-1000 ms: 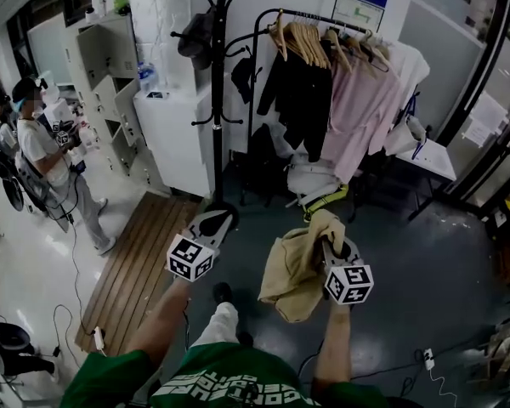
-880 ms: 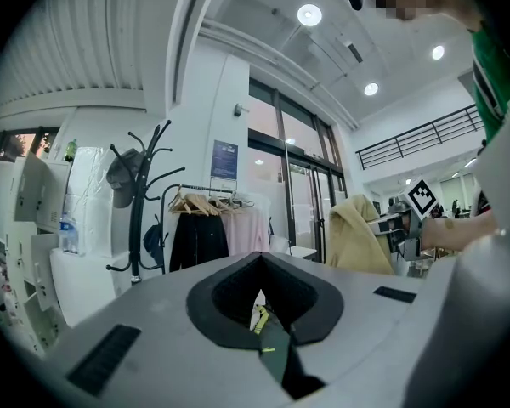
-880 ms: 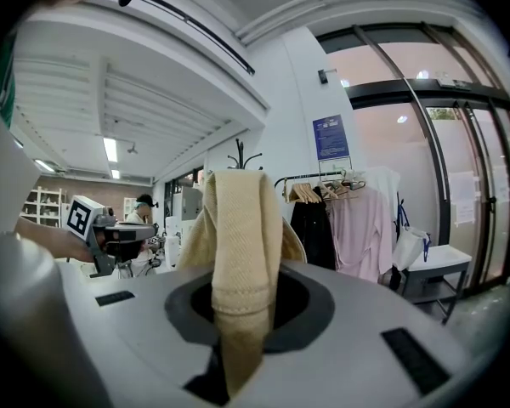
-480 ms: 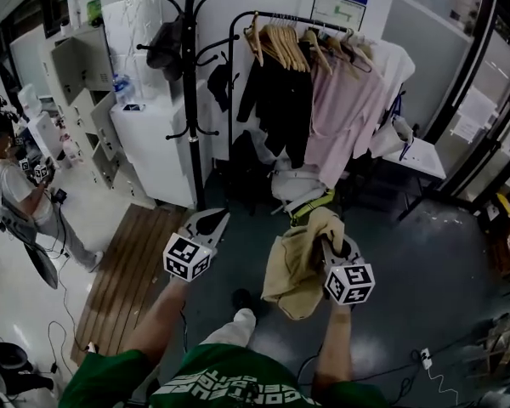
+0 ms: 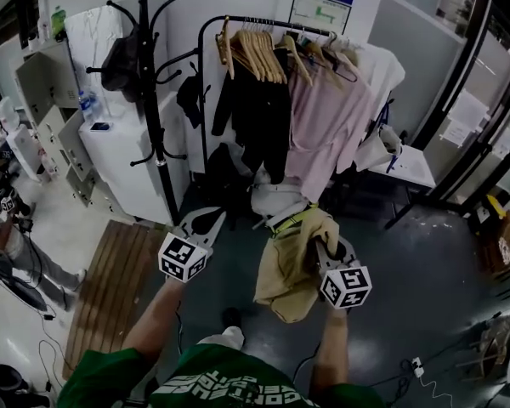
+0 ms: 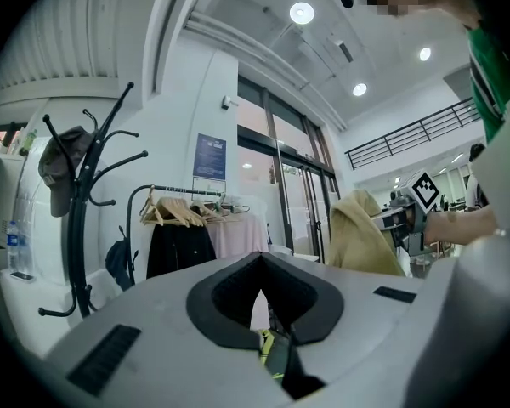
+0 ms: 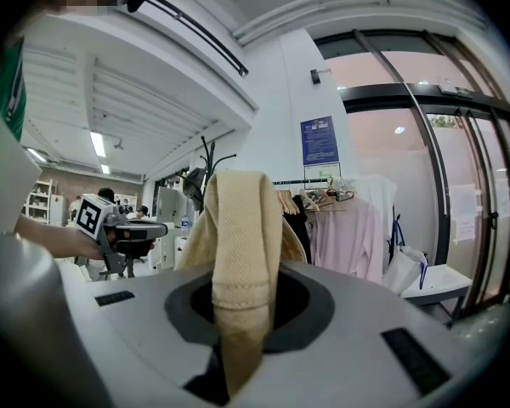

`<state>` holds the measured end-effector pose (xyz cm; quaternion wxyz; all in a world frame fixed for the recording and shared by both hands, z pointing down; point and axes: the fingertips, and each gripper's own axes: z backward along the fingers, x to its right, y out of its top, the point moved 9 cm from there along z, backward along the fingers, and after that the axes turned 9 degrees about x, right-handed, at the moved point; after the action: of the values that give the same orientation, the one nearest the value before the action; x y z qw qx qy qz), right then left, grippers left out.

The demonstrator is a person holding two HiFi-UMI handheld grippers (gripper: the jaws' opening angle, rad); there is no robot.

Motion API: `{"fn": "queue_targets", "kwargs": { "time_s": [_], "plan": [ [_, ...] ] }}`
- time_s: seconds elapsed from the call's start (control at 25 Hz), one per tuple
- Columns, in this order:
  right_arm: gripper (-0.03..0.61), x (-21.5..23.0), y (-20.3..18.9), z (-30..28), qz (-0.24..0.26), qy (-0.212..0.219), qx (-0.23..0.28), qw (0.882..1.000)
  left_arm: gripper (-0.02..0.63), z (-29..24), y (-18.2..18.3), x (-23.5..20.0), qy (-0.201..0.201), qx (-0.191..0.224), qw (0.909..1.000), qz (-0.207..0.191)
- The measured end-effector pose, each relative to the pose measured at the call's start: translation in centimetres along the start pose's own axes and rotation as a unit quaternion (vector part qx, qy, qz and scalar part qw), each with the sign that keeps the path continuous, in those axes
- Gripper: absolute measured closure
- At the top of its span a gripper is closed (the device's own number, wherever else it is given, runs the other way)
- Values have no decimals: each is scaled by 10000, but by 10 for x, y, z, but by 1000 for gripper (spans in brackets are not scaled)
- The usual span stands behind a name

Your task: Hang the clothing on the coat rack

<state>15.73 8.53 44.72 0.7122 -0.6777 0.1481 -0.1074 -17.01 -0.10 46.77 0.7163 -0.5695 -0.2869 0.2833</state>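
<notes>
A beige garment (image 5: 291,262) hangs bunched from my right gripper (image 5: 321,243), which is shut on a fold of it. In the right gripper view the cloth (image 7: 238,253) rises between the jaws and drapes over them. My left gripper (image 5: 201,223) is held level to the left, shut with nothing in it; its jaw tips meet in the left gripper view (image 6: 262,294). The black coat rack (image 5: 149,100) stands ahead and to the left, with a dark cap (image 5: 119,58) on one hook. It also shows in the left gripper view (image 6: 78,228).
A clothes rail (image 5: 263,25) with wooden hangers, a black garment and pink garments stands straight ahead. A white cabinet (image 5: 119,160) is behind the rack and a wooden platform (image 5: 110,279) lies on the floor at left. There is a white table (image 5: 412,167) to the right, and a bystander (image 5: 4,228) at the left edge.
The coat rack and rail have slid left and grown nearer in the head view as I walk forward. Both grippers keep their pose, and the beige garment stays in the right one.
</notes>
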Motion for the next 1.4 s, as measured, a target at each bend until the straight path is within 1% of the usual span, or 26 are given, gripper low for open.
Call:
{"fn": "queue_targets", "kwargs": {
  "time_s": [0.16, 0.4, 0.64, 0.84, 1.0, 1.24, 1.4],
  "plan": [
    [522, 33, 0, -39, 18, 60, -4, 10000, 609, -47, -10, -24, 29, -54, 10000, -12],
    [522, 72, -1, -95, 76, 140, 69, 9998, 609, -104, -21, -55, 49, -2, 10000, 14],
    [522, 103, -1, -151, 83, 262, 150, 9995, 609, -140, -27, -78, 79, -9, 10000, 8],
    [523, 129, -2, -197, -36, 365, 211, 9991, 609, -158, -26, -103, 288, -55, 9995, -85],
    [522, 144, -3, -238, -6, 701, 277, 9972, 609, -178, -29, -123, 586, -72, 9981, -174],
    [522, 170, -13, -300, -112, 1308, 271, 9910, 609, -213, -37, -150, 1089, -206, 9927, -480],
    [522, 184, -16, -341, -152, 1767, 275, 9838, 609, -232, -41, -162, 1387, -241, 9885, -557]
  ]
}}
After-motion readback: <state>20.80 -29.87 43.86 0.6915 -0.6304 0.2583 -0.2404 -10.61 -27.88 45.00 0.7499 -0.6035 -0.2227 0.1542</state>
